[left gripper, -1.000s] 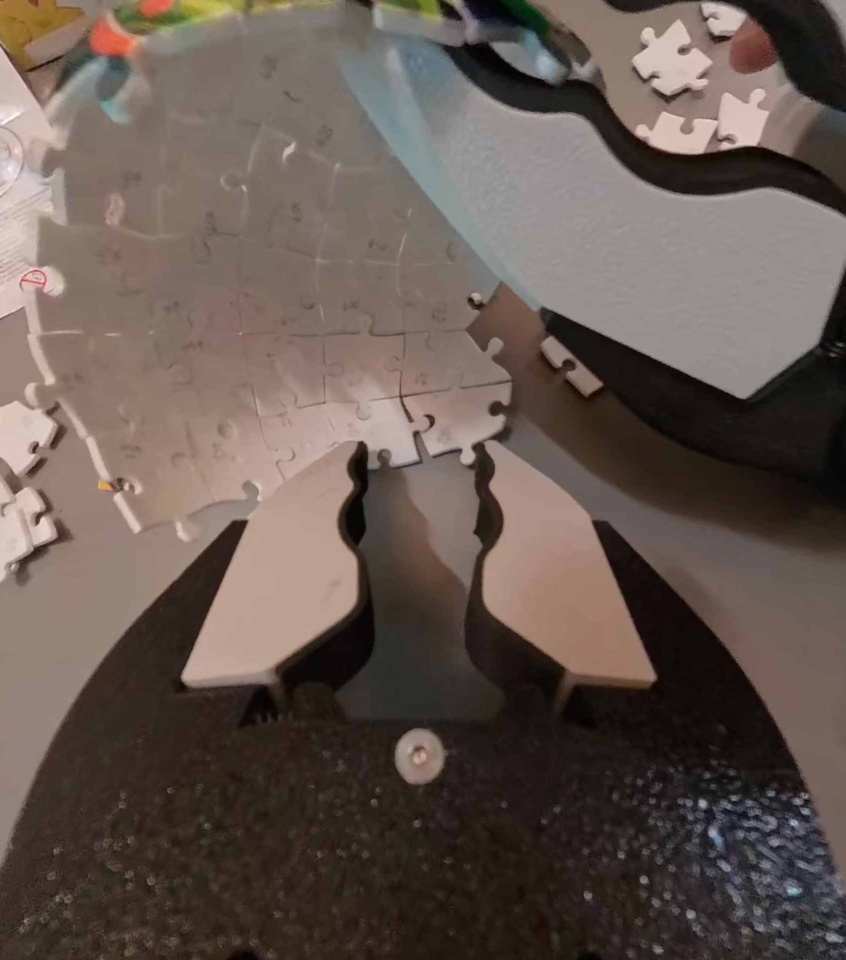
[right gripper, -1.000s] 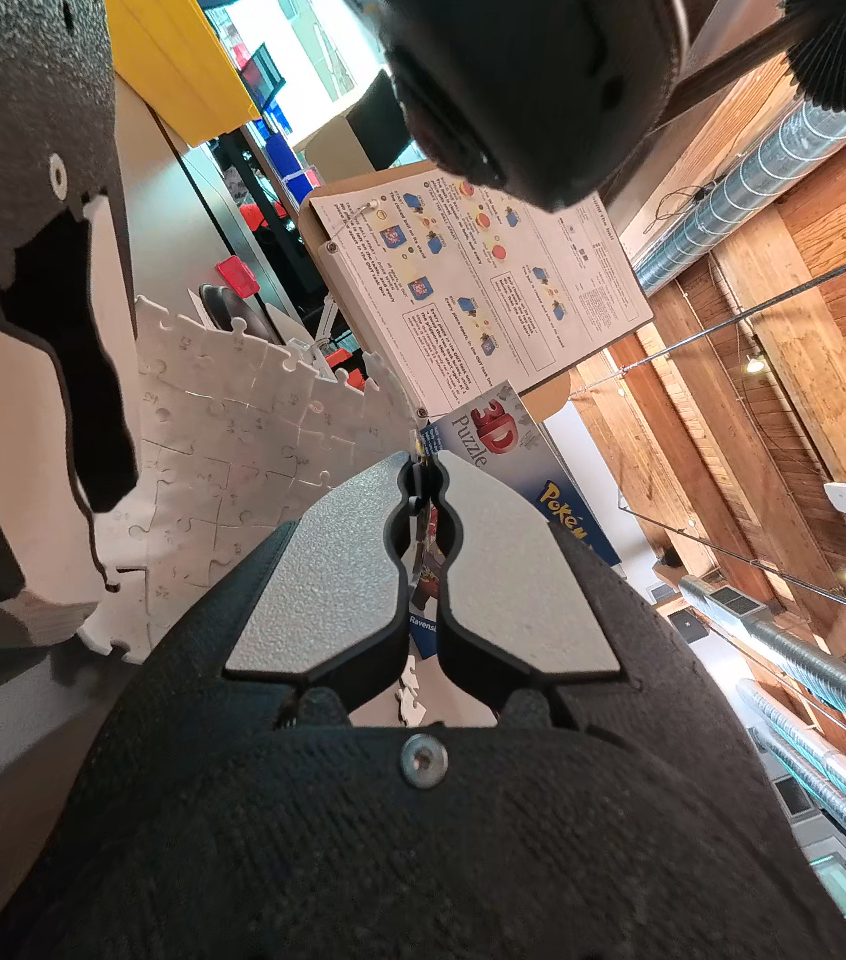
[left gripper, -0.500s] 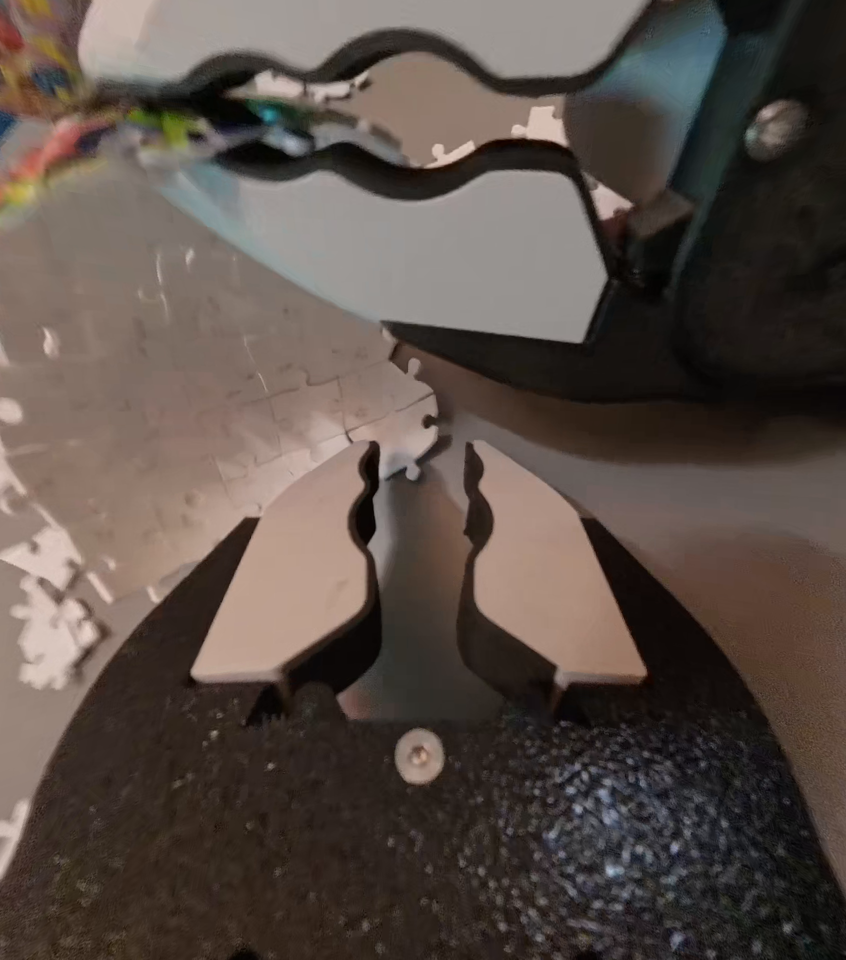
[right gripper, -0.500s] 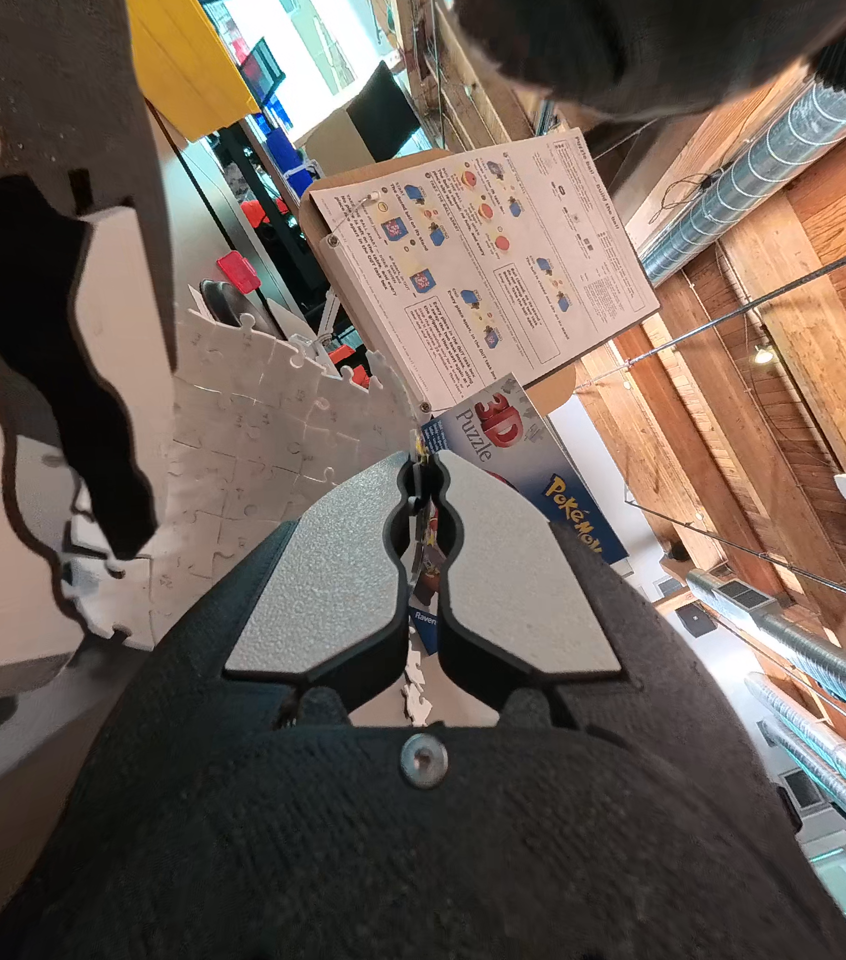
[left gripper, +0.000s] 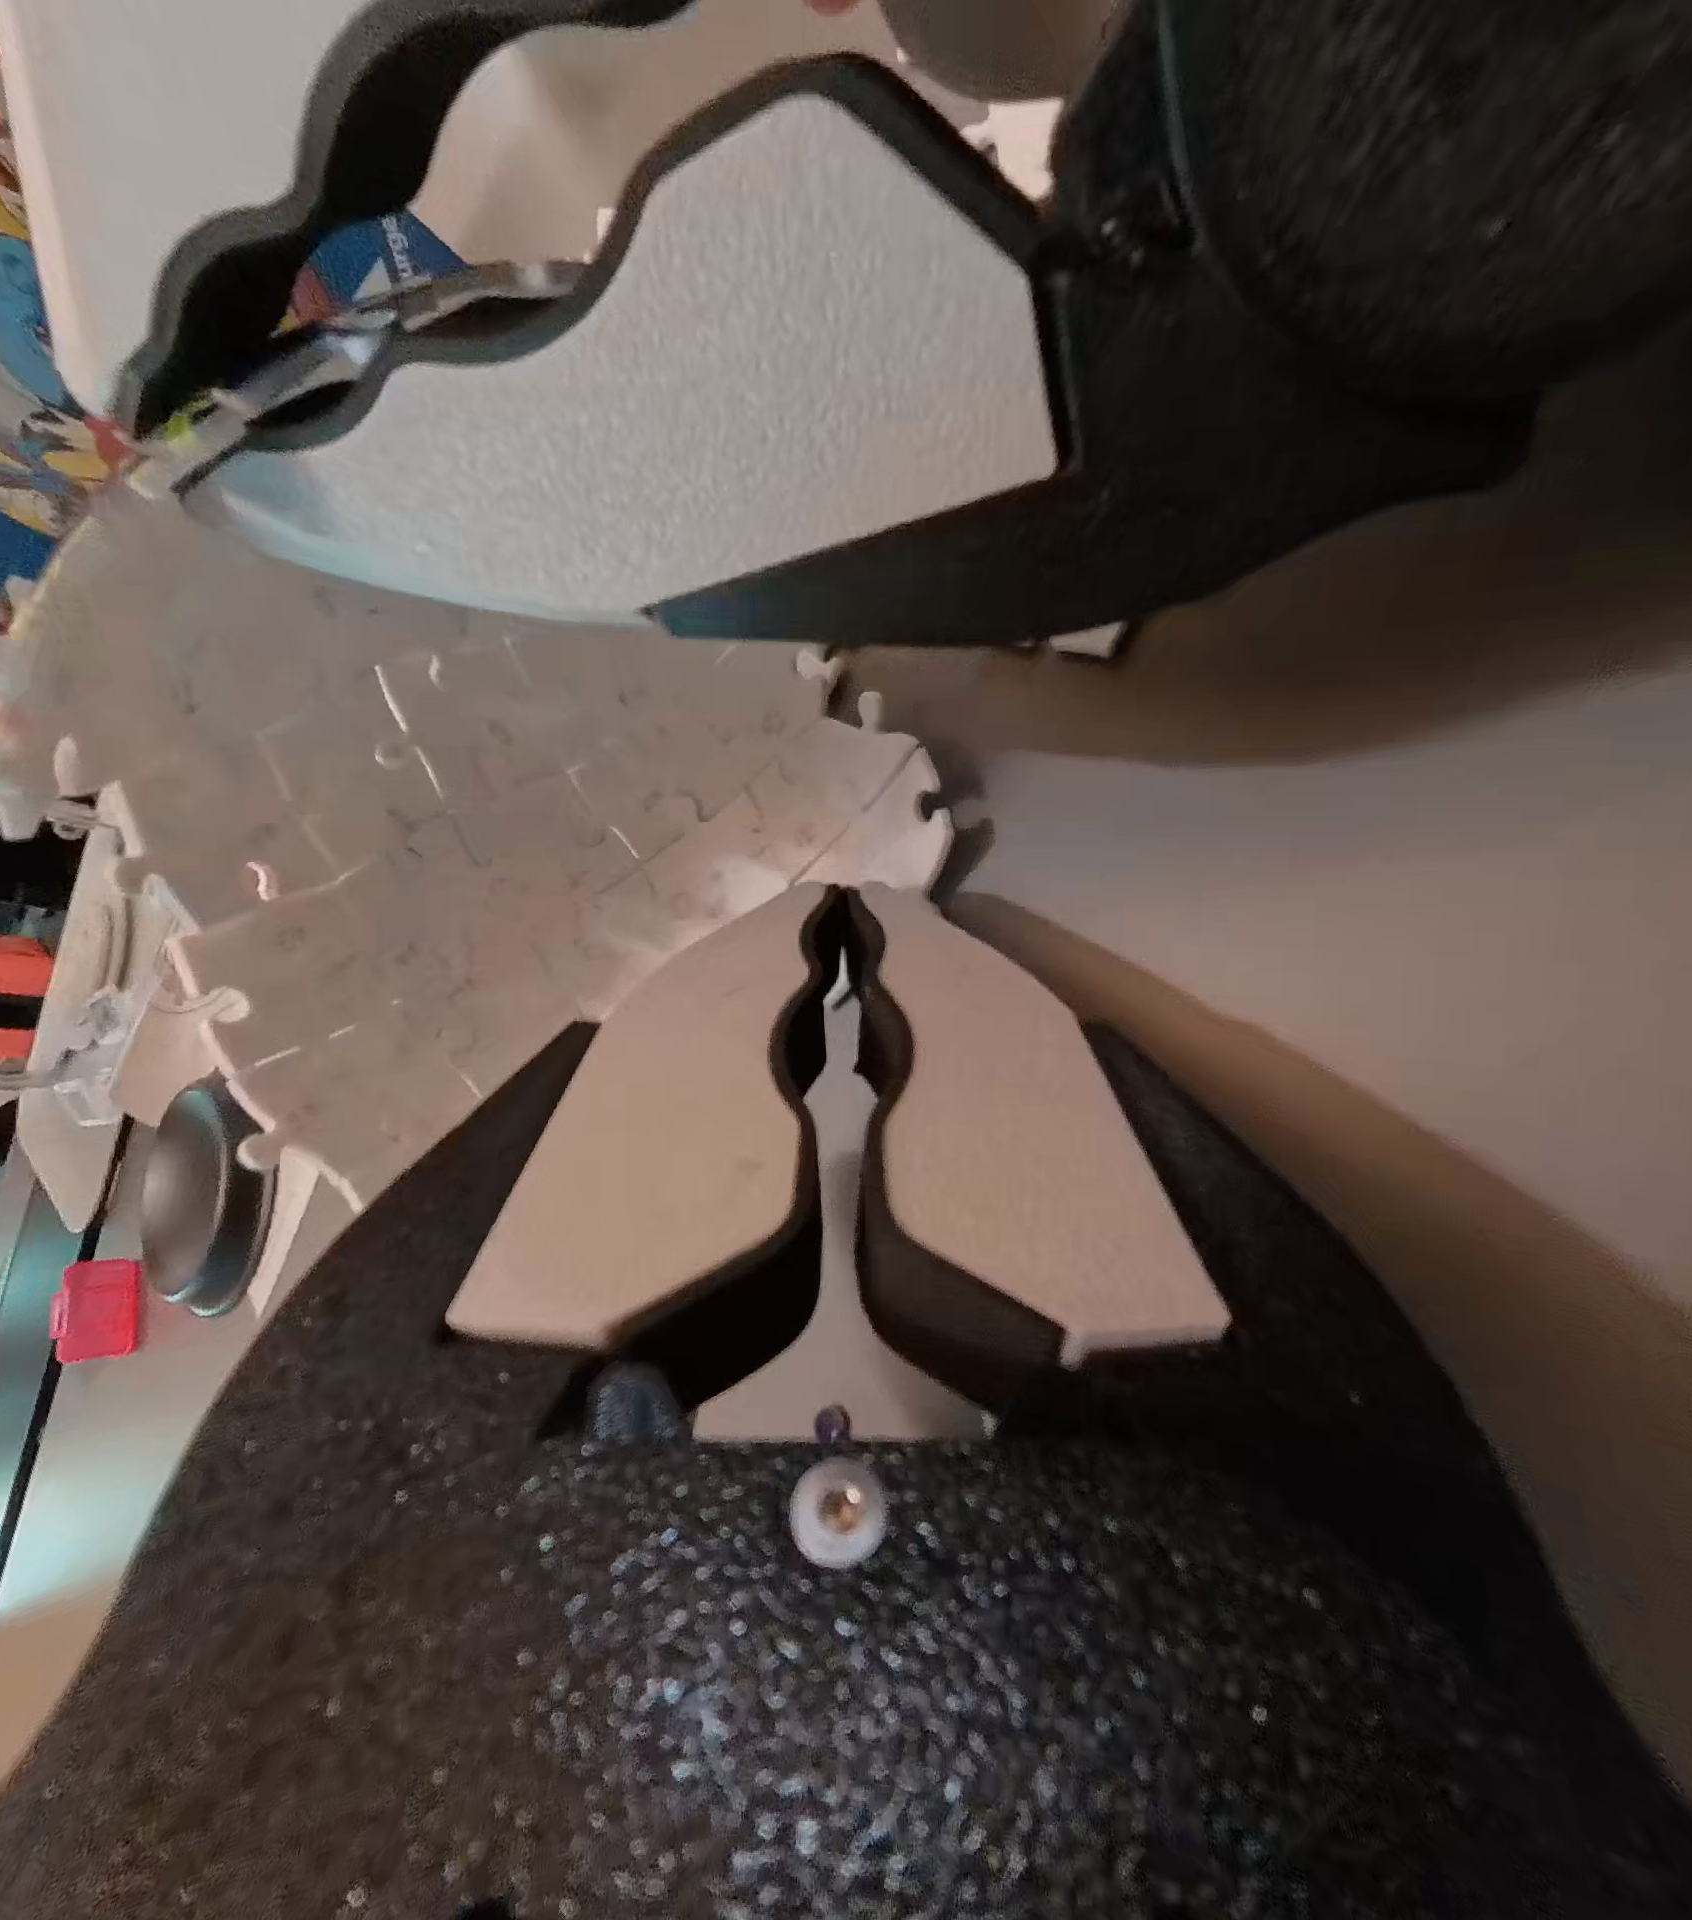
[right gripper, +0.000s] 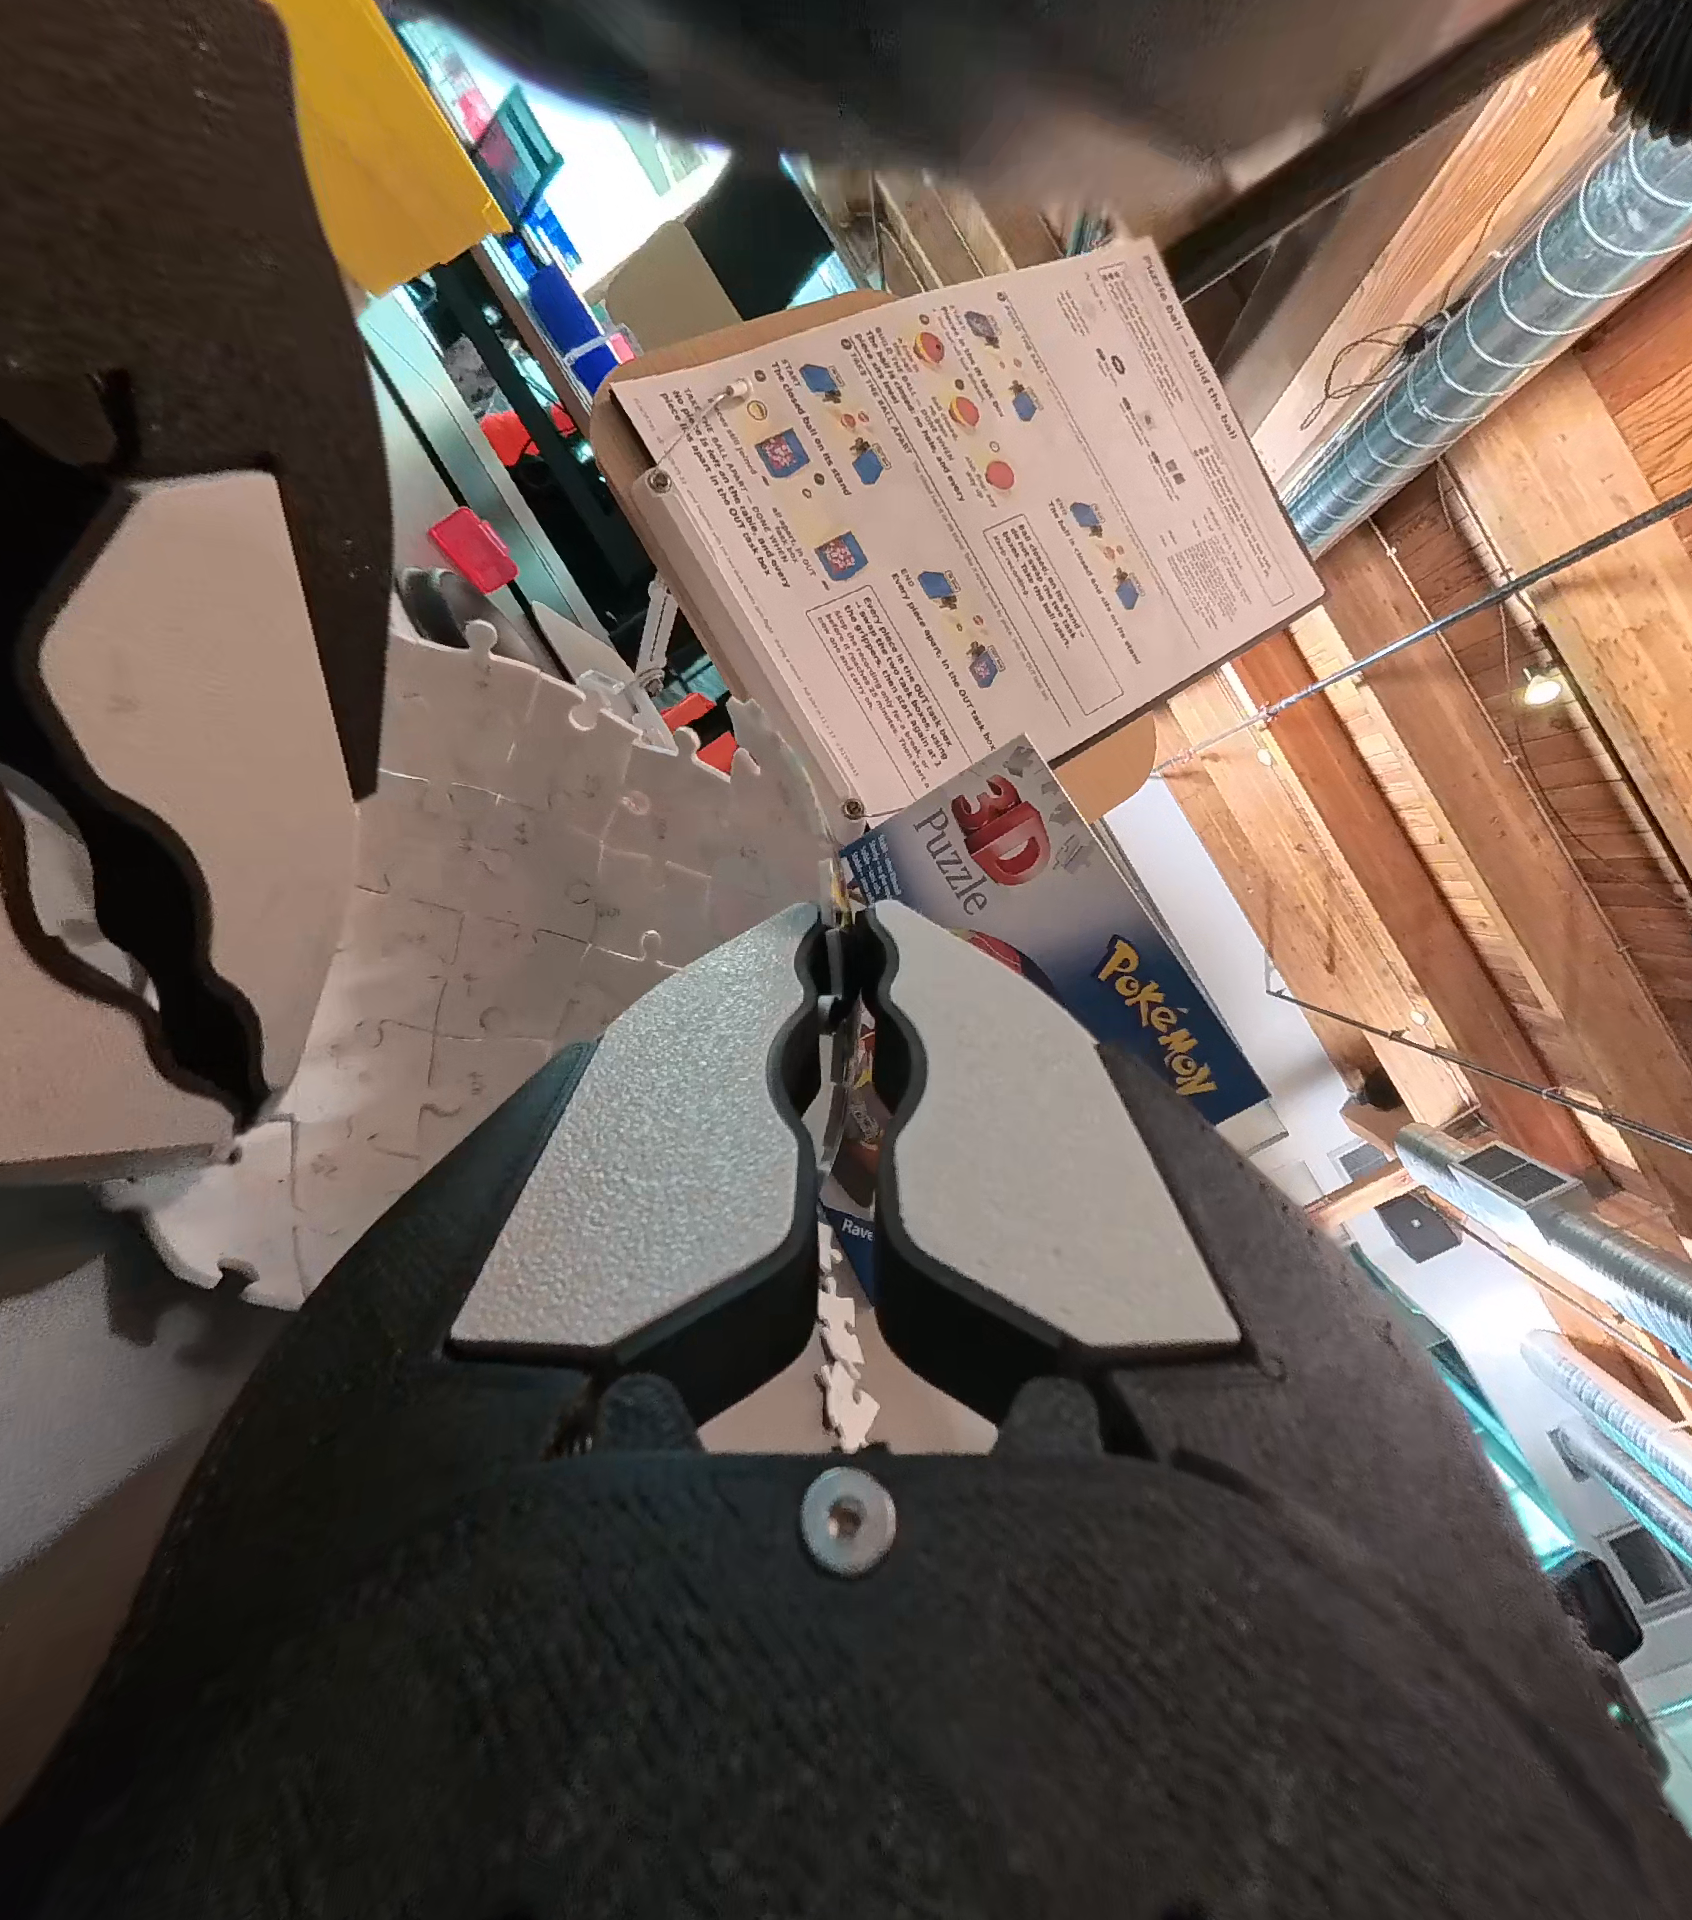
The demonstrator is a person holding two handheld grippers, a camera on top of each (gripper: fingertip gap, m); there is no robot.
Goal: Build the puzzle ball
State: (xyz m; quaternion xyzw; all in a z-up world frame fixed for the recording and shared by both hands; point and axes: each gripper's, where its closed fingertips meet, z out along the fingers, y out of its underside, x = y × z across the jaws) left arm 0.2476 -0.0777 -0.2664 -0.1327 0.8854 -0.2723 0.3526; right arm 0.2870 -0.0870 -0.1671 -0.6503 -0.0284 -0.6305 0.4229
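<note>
Pinching opposite edges, the left claw [left gripper: 840, 914] and right claw [right gripper: 847, 940] each grip the curved puzzle shell [left gripper: 468, 821]. Its white concave side faces the left claw, its length running between them.

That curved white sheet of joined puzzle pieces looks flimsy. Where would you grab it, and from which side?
By its edge, coming edge-on, as both grippers do. The puzzle shell is thin and curved, so jaws fit only across its rim. The left gripper pinches one knobbed corner; the right gripper clamps the far rim, which should limit bending.
</note>
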